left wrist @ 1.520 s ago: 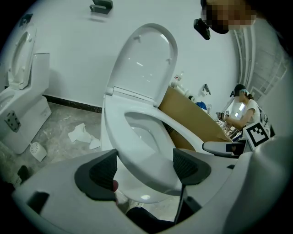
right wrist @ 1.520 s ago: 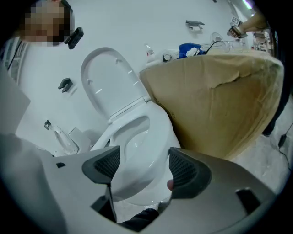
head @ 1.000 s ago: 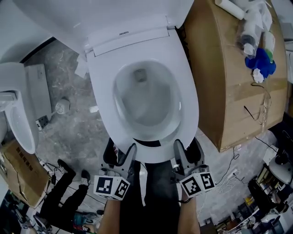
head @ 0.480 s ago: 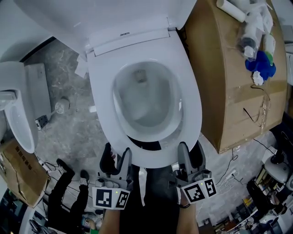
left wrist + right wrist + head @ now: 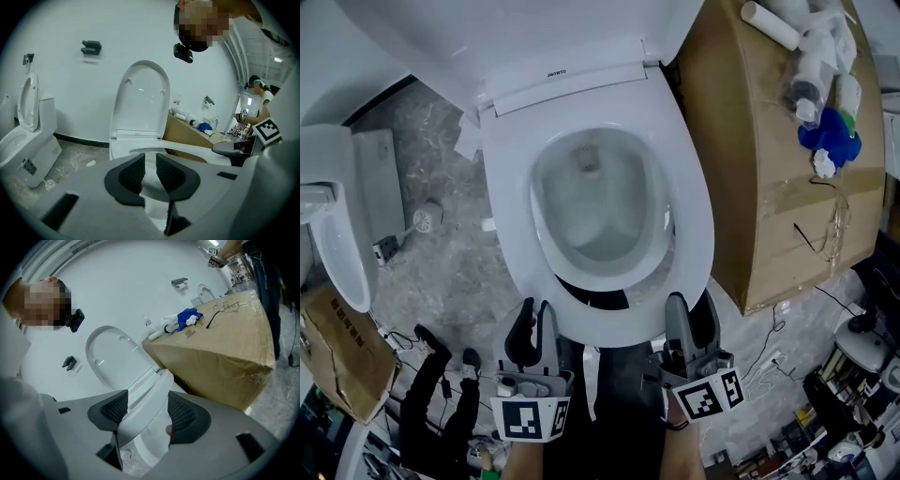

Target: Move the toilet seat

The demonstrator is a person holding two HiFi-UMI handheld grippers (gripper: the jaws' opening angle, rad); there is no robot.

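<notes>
Right tongs [image 5: 146,404] clamp toilet seat [image 5: 139,405] rim (lifted off bowl [image 5: 149,446]).

Glossy, smooth plastic toilet seat [image 5: 689,202], matt cardbd box [image 5: 750,141] & rough stone-look floor [image 5: 441,253].

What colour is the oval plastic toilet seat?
The toilet seat is white; head view shows it best.
</notes>
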